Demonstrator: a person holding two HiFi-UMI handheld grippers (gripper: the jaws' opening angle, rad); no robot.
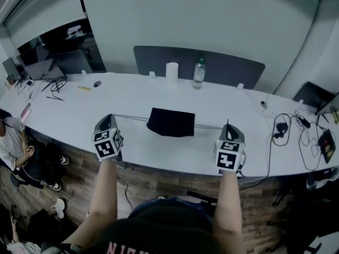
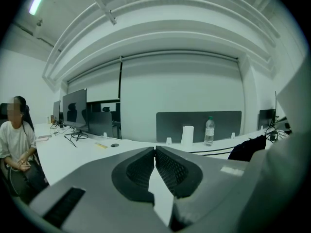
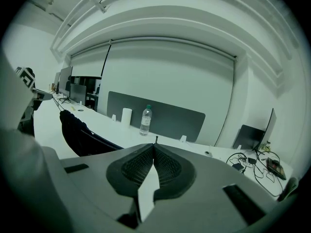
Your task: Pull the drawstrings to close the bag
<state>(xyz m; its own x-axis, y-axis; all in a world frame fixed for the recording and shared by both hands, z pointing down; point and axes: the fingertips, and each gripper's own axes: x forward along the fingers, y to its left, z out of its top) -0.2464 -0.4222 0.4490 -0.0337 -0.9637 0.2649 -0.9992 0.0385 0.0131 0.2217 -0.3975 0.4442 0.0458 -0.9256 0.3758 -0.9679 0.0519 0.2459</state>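
The bag (image 1: 170, 122) lay in the middle of the white tabletop (image 1: 132, 94), between the two tongs. Its left drawstring (image 1: 131, 117) ran taut to the left tongs (image 2: 155, 151), which were clenched on it. The right drawstring (image 1: 207, 127) ran to the right tongs (image 3: 155, 146), likewise clenched on the cord. Behind the bag stood a bottle (image 1: 198, 74) and a white roll (image 1: 172, 72), well apart from it.

Long white desk (image 1: 132, 97), grey divider panel (image 1: 212, 62), white walls (image 1: 185, 15), wood-plank floor (image 1: 159, 181), monitors (image 2: 75, 108) at left
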